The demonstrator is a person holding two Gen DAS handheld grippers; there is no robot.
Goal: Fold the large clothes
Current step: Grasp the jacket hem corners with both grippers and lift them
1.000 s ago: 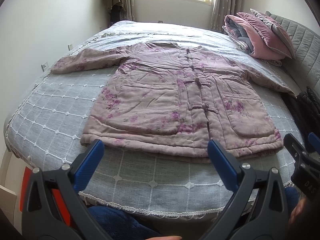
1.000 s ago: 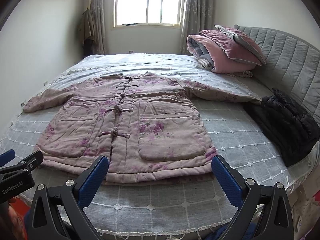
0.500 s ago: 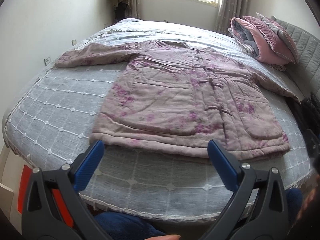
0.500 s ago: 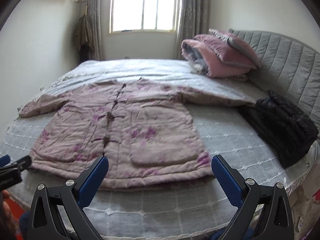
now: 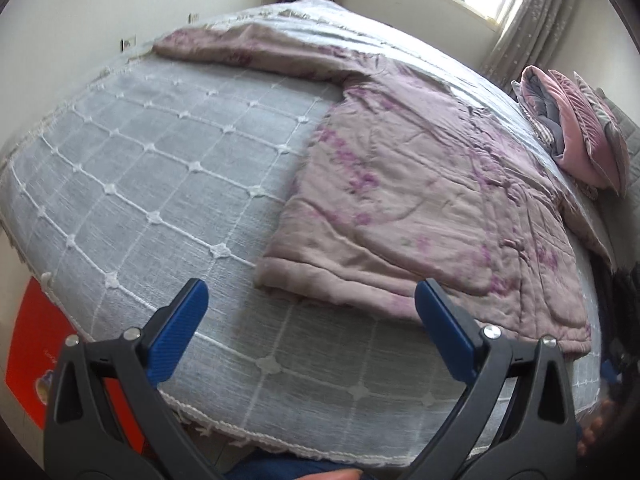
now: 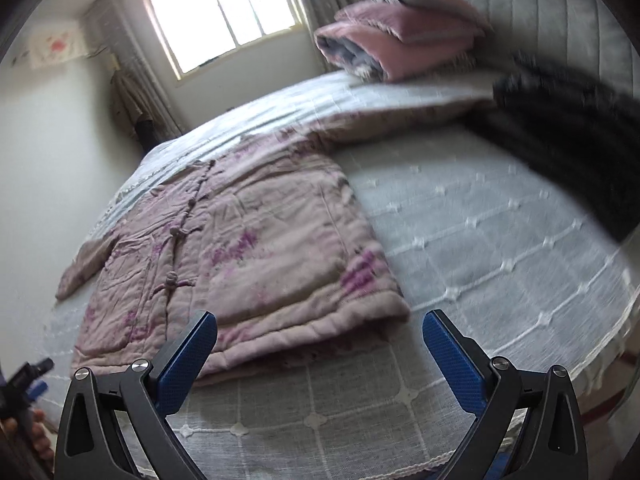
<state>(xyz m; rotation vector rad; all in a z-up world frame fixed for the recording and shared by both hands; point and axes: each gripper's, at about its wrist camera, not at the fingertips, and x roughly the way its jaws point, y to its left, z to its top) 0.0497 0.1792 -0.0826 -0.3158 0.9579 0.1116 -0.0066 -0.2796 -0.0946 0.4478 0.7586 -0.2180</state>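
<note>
From the left wrist camera, the coat lies flat and face up across the bed, one sleeve stretched toward the far wall, its near hem corner just ahead of the left tongs, which stand wide apart and hold nothing. It looks quilted and padded: soft, bulky, probably with some weight, so I'd expect it to bend in thick rolls rather than crisp creases and to sag if lifted by one point. The doubled hem edge near that corner seems the surest place to bite. From the right wrist camera, blurred, the coat shows its knot buttons down the front, the other hem corner just beyond the right tongs, also spread apart and empty. A dark garment lies near the headboard, apart from the hem; pink bedding is stacked behind.
</note>
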